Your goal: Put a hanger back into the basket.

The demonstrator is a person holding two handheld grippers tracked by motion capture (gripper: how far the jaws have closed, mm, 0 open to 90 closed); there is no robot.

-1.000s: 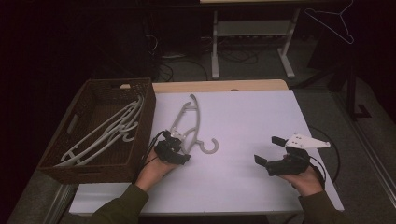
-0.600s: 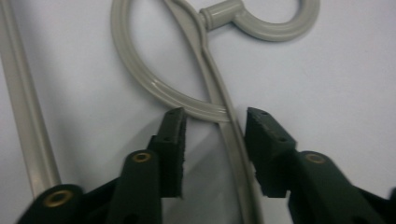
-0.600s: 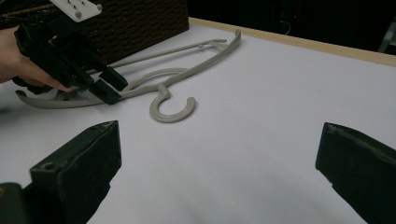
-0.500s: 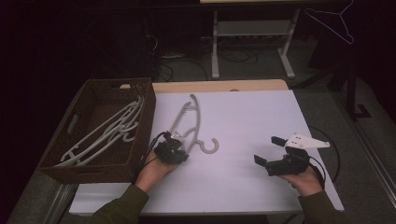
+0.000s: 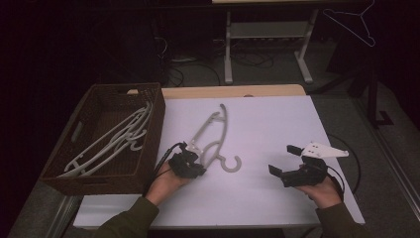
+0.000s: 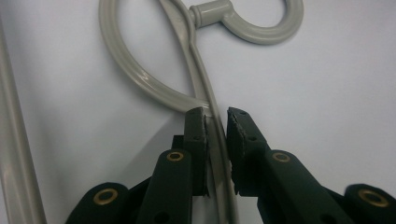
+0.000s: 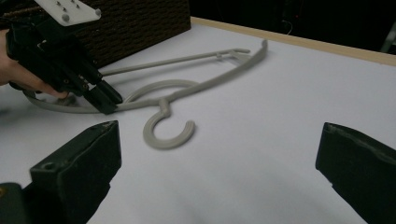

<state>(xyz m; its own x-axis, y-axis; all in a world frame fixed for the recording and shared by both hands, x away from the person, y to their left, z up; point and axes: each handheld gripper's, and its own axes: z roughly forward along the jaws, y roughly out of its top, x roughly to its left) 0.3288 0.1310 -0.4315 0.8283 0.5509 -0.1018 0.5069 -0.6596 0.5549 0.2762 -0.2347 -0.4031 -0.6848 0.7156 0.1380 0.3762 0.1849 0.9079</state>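
I've got the left gripper [image 5: 190, 159] low on the white table [image 5: 277, 124], its jaws nearly closed around the thin arm of the grey hanger [image 5: 214, 136], pads either side of the plastic [image 6: 215, 140]. Whether they press it I can't tell; a sliver of gap shows on the right pad. The hanger lies flat mid-table, hook [image 7: 164, 129] toward me. Over on the right, the right gripper [image 5: 286, 159] sits well apart from the hanger, jaws spread wide, nothing between them. The wicker basket [image 5: 151, 99] at the table's left edge holds more hangers [image 5: 111, 141].
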